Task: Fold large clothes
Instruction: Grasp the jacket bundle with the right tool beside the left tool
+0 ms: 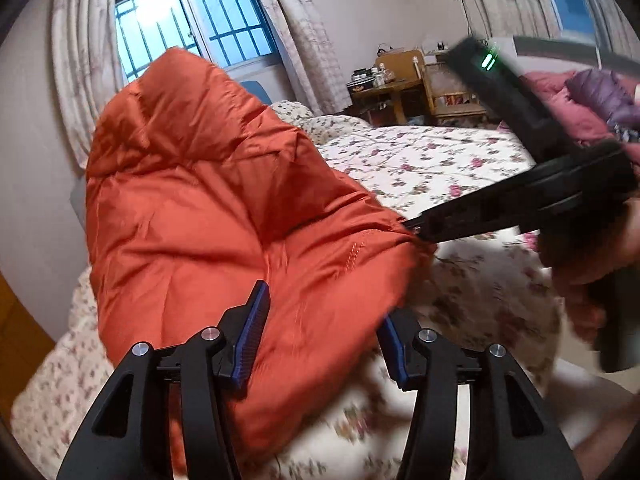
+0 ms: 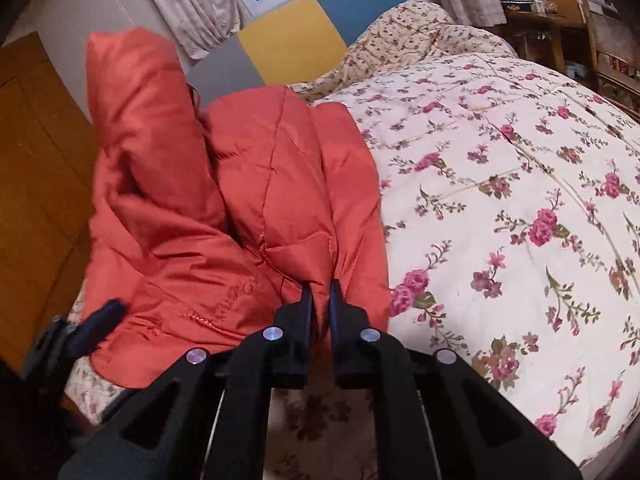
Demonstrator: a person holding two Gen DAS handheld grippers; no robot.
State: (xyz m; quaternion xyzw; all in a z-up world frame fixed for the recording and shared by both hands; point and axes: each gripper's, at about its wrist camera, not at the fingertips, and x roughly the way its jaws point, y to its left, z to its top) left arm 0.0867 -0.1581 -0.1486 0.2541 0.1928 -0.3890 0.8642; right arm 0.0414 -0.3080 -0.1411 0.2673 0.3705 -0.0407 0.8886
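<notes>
An orange puffy jacket [image 1: 200,184] lies bunched on the bed, one part standing up toward the window. My left gripper [image 1: 324,304] stands with its blue pads [image 1: 254,320] apart. The jacket's near edge fills the gap between them and covers most of the right pad. My right gripper [image 2: 322,286] is shut on a fold of the jacket's [image 2: 280,168] hem. In the left wrist view it comes in from the right, its tip [image 1: 416,232] at the jacket's edge. In the right wrist view the left gripper [image 2: 100,320] shows blurred at the jacket's lower left.
A floral quilt [image 2: 500,200] covers the bed, with a yellow and blue headboard [image 2: 296,44] behind. A wooden cabinet [image 2: 36,160] stands left of the bed. A cluttered wooden table [image 1: 392,88] and pink and purple clothes [image 1: 592,92] lie at the far right. A hand [image 1: 592,256] holds the right gripper.
</notes>
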